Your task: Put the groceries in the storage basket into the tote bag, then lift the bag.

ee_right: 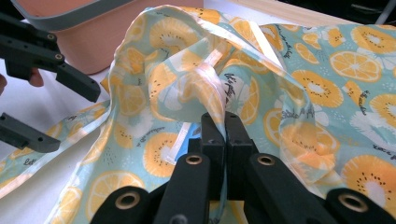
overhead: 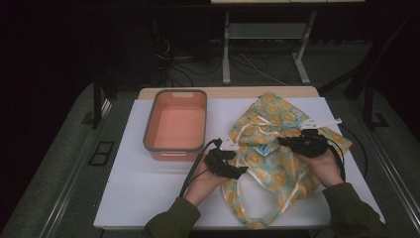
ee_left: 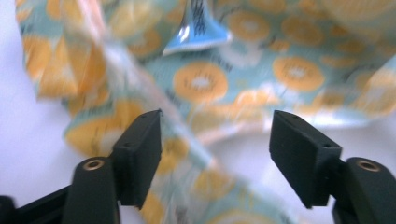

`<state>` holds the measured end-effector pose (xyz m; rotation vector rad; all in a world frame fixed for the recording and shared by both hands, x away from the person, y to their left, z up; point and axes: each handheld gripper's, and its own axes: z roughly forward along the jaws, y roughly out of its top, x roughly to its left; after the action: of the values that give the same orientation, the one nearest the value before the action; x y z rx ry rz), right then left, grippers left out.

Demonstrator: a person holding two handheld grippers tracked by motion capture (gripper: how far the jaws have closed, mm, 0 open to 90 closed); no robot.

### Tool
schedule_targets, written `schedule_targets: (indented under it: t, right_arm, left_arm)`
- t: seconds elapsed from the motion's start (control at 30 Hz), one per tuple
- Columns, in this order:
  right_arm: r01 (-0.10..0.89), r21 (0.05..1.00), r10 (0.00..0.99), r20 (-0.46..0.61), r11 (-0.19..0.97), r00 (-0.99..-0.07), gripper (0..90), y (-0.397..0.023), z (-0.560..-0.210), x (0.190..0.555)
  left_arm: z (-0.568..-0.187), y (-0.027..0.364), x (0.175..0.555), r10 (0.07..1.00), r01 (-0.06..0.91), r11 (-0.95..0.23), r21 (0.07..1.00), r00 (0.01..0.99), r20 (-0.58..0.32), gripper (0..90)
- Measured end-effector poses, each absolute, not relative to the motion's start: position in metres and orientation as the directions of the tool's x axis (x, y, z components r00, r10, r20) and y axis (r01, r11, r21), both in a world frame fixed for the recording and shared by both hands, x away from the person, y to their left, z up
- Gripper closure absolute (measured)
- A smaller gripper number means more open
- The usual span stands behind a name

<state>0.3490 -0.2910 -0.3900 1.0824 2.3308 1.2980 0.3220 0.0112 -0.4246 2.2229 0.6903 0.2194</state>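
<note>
A cloth tote bag (overhead: 270, 111) printed with orange and kiwi slices lies crumpled on the white table top (overhead: 148, 188), its pale straps trailing toward the front edge. My right gripper (overhead: 281, 142) is shut on a raised fold of the bag (ee_right: 327, 84); in the right gripper view its jaws (ee_right: 225, 126) pinch fabric and a pale strap. My left gripper (overhead: 238, 162) sits at the bag's left edge, open. In its own view the left gripper (ee_left: 215, 144) stands wide over the bag (ee_left: 201, 81) without pressing on it. The left gripper (ee_right: 70, 116) appears again at the left of the right gripper view.
An orange bin (overhead: 176, 148) with a grey rim stands left of the bag, close behind my left hand, and its wall (ee_right: 93, 42) shows beyond the fabric. A blue-edged packet (overhead: 260, 150) lies on the bag between the grippers, blurred up close (ee_left: 196, 32).
</note>
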Motion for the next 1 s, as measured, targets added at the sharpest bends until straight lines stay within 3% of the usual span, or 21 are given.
schedule_targets:
  t: [0.2, 0.5, 0.6, 0.8, 0.87, 1.0]
  right_arm:
    - [0.485, 0.812, 0.716, 0.124, 0.325, -0.687, 88.7, -0.292, -0.391, 0.348]
    - [0.488, 0.808, 0.714, 0.124, 0.33, -0.689, 88.7, -0.292, -0.393, 0.348]
    - [0.488, 0.807, 0.714, 0.122, 0.333, -0.69, 88.7, -0.29, -0.393, 0.348]
    - [0.488, 0.807, 0.713, 0.123, 0.333, -0.69, 88.7, -0.29, -0.393, 0.347]
    - [0.486, 0.808, 0.713, 0.122, 0.333, -0.691, 88.7, -0.29, -0.393, 0.347]
    - [0.487, 0.804, 0.707, 0.122, 0.341, -0.697, 88.6, -0.289, -0.391, 0.342]
  left_arm:
    - [-0.439, 0.015, 0.326, 0.593, 0.435, -0.545, 0.716, 0.804, -0.037, 24.6]
    - [-0.451, 0.019, 0.339, 0.632, 0.468, -0.55, 0.692, 0.774, -0.021, 24.2]
    - [-0.451, 0.021, 0.339, 0.635, 0.462, -0.541, 0.703, 0.772, -0.018, 37.7]
    - [-0.45, 0.028, 0.342, 0.611, 0.47, -0.521, 0.712, 0.788, -0.072, 84.8]
    - [-0.45, 0.029, 0.342, 0.601, 0.466, -0.523, 0.713, 0.795, -0.079, 89.1]
    - [-0.446, 0.034, 0.34, 0.596, 0.479, -0.506, 0.717, 0.795, -0.111, 89.6]
